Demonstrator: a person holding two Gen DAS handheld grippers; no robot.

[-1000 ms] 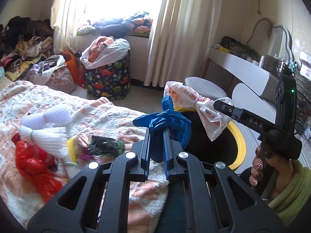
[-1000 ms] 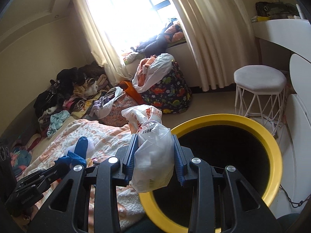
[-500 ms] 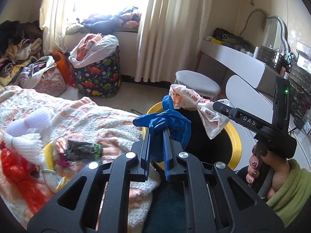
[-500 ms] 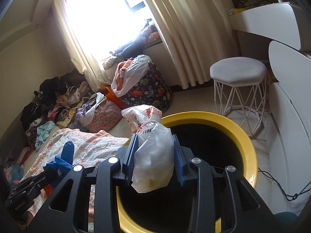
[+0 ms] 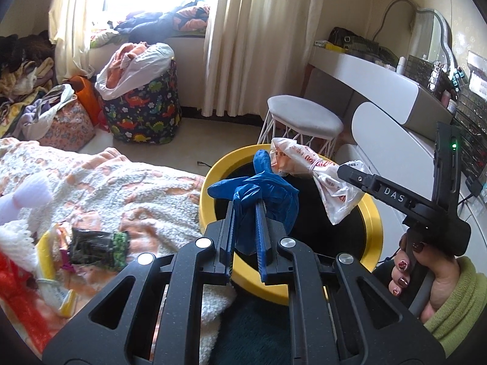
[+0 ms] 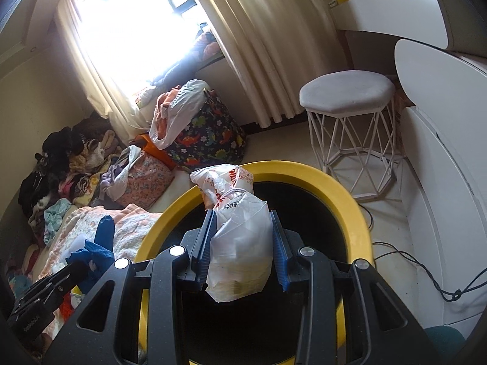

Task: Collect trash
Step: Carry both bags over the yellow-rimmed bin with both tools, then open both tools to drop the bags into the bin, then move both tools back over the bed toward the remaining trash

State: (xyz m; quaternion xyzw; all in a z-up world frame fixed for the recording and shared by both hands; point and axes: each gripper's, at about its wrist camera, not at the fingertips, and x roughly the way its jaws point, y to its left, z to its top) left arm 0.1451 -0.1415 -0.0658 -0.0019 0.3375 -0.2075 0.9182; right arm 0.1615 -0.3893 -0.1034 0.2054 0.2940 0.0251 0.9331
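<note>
My left gripper (image 5: 245, 210) is shut on a crumpled blue glove (image 5: 258, 187) and holds it over the near rim of a yellow-rimmed black bin (image 5: 369, 213). My right gripper (image 6: 242, 222) is shut on a tied white plastic bag (image 6: 240, 240) with red print and holds it above the bin's opening (image 6: 350, 200). The bag (image 5: 307, 164) and right gripper (image 5: 353, 172) show at the right of the left wrist view. The glove (image 6: 97, 249) shows at the lower left of the right wrist view.
The bed (image 5: 121, 188) at left carries a dark snack wrapper (image 5: 97, 248), a red bag (image 5: 18, 301) and white net pieces. A white stool (image 5: 304, 121) and white desk (image 5: 380, 85) stand behind the bin. A dinosaur-print hamper (image 5: 143, 112) and clothes piles sit by the window.
Both grippers moved forward toward the bin with their loads. The bin now lies more fully under the white bag, and the blue glove has reached its rim.
</note>
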